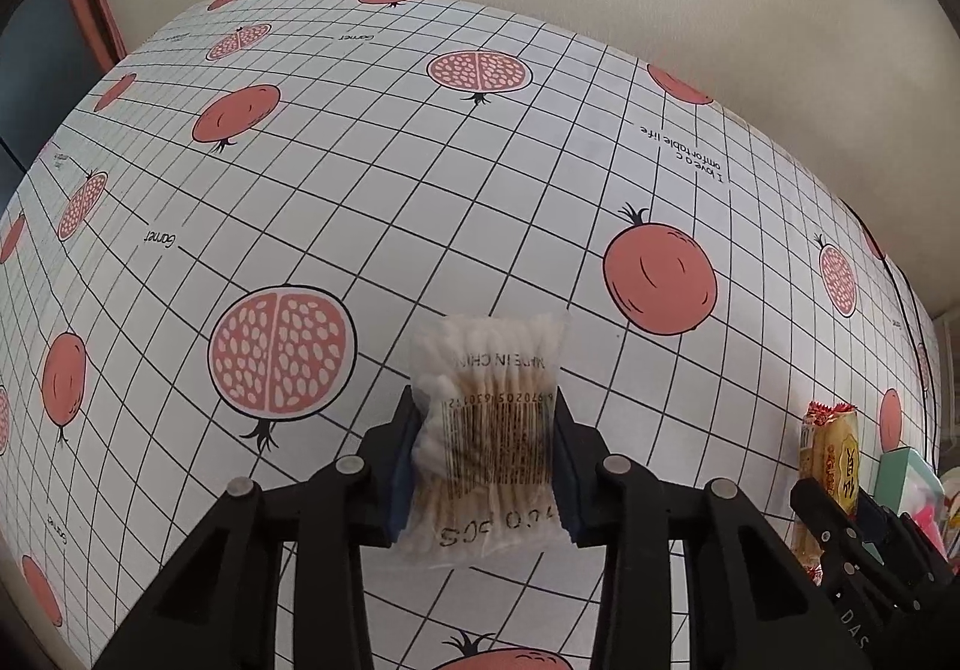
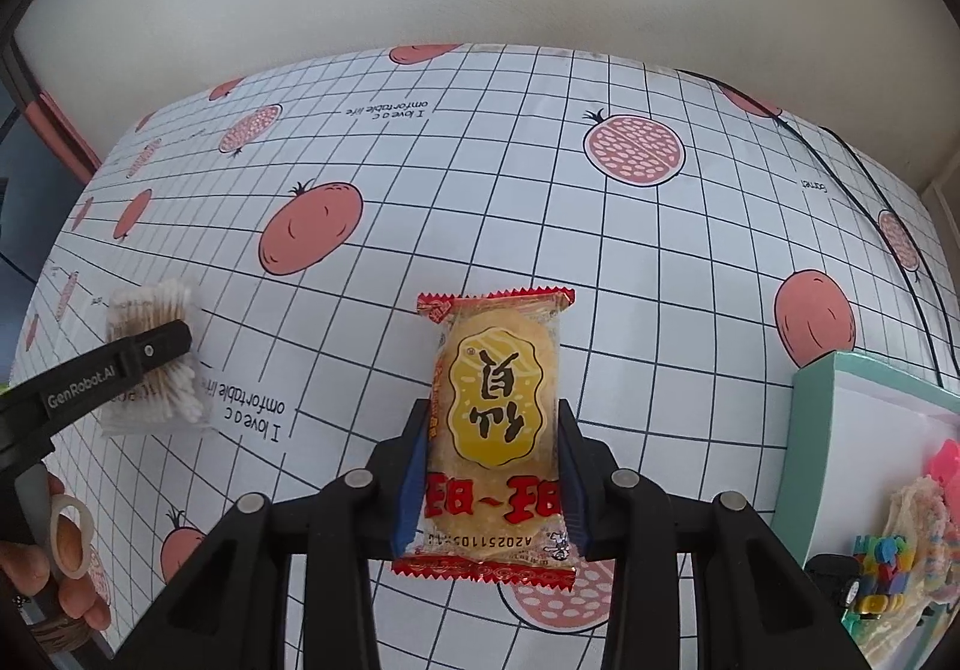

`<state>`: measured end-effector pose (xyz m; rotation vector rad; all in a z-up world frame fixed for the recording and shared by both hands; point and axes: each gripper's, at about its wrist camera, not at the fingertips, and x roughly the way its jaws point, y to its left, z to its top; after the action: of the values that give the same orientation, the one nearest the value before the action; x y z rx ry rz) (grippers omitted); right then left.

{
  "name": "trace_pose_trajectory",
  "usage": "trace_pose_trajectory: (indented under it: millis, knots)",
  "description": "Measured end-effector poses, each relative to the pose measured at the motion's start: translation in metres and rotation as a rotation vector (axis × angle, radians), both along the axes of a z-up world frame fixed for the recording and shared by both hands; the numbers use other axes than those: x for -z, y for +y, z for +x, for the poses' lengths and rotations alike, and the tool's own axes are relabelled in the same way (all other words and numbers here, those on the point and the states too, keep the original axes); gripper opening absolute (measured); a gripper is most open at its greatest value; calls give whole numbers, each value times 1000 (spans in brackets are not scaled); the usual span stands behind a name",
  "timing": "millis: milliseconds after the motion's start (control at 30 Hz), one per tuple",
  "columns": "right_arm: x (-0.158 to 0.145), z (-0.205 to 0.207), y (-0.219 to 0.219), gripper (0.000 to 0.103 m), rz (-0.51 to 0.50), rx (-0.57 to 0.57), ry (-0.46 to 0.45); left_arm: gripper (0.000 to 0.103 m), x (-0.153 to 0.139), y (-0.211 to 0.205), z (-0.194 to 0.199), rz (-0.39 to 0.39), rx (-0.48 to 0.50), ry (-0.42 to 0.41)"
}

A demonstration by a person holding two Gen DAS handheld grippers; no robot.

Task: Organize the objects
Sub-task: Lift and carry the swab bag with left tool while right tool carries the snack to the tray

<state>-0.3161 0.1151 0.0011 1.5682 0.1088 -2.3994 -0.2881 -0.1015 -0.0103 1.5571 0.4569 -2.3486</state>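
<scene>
Left gripper [image 1: 487, 451] pinching cotton-swab packet [image 1: 489, 430], right gripper [image 2: 493, 466] clamping rice-cracker packet [image 2: 495, 430], both over pomegranate tablecloth [image 1: 360, 190] (probably bound for green box [image 2: 840, 430] at right)

1. Clear plastic packet of cotton swabs [image 1: 487, 439]: your left claw [image 1: 487, 466] covers both side edges; the print at its near end is only partly legible.
2. Red-and-yellow foil-wrapped rice cracker [image 2: 497, 433]: your right claw [image 2: 495, 481] hides its flanks.
3. Mint-green open box [image 2: 840, 430]: cut off by the right edge; its colourful contents are too jumbled to identify.
4. Your left hand [image 2: 54, 568]: mostly out of frame at the lower left corner.
</scene>
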Motion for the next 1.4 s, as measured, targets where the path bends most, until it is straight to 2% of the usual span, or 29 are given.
trace_pose_trajectory:
  millis: [133,533,733,1100,1400]
  knots:
    - [-19,0,6,39,-30,6,30,39,-13,0,0,22,-5,32]
    - [-80,4,37,39,-126,44,115,39,-92,14,6,27,25,209]
    - [-99,7,57,39,-152,65,139,39,-111,31,8,35,51,249]
    - [-127,11,118,39,-180,126,179,39,-147,91,9,60,141,324]
    - [-140,10,200,40,-165,243,199,39,-150,159,8,78,262,329]
